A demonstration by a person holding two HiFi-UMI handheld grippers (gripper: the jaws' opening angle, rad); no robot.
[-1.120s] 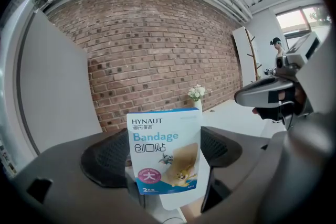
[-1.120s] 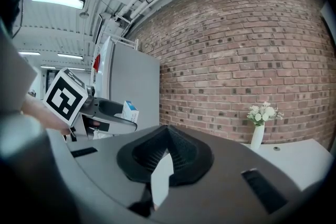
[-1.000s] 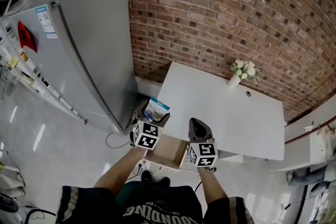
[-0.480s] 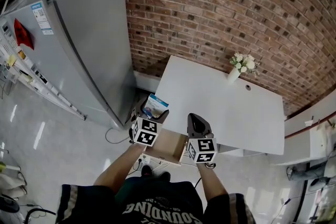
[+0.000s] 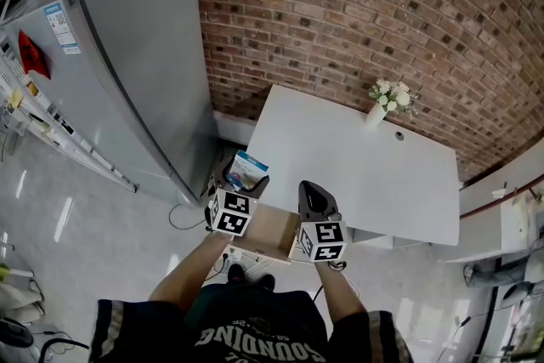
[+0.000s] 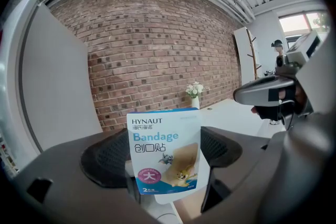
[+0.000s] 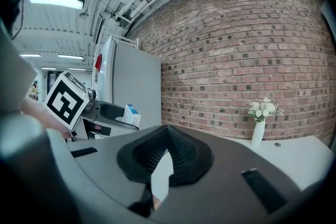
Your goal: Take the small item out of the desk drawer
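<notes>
We've basically got it: left gripper is clamped on the Hynaut bandage packet, held up out of the open drawer near the desk's front left corner. Right gripper is pinched together, empty (closing the drawer looks like the only job left).

Head view: drawer interior mostly covered by left gripper and right gripper; contents unreadable. Left gripper view: lower edge of bandage packet hidden behind the jaws; finest print too small. Person's torso cut by bottom edge. Refrigerator stickers illegible.
</notes>
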